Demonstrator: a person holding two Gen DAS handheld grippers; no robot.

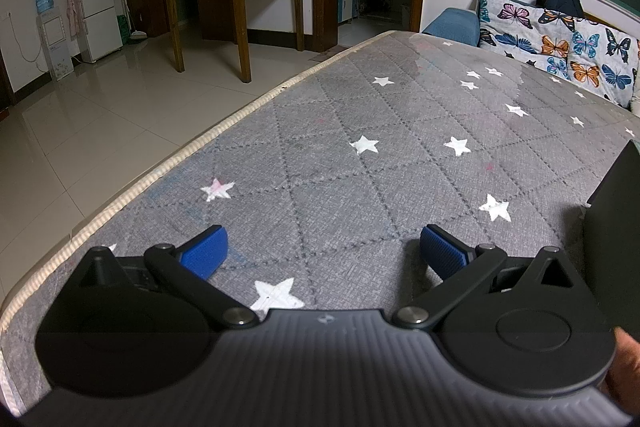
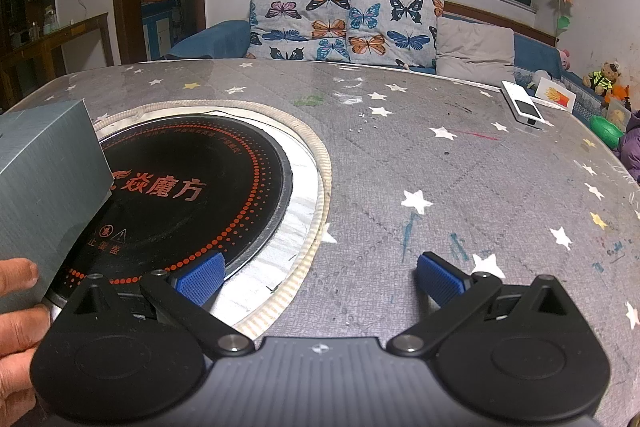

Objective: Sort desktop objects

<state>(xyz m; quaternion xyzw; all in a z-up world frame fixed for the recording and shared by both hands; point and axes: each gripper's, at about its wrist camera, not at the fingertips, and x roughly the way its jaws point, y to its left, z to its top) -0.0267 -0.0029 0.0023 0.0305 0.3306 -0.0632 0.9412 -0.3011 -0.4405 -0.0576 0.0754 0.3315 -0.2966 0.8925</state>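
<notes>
Left gripper is hovering over the star-print table cover, blue pads spread wide, nothing between them. Right gripper is likewise gaping wide and empty, its left pad sitting over the rim of the round induction cooktop. A grey box is resting on the cooktop's left edge, a hand beside it. A white handheld device is lying well right of the cooktop, near the table's far edge.
</notes>
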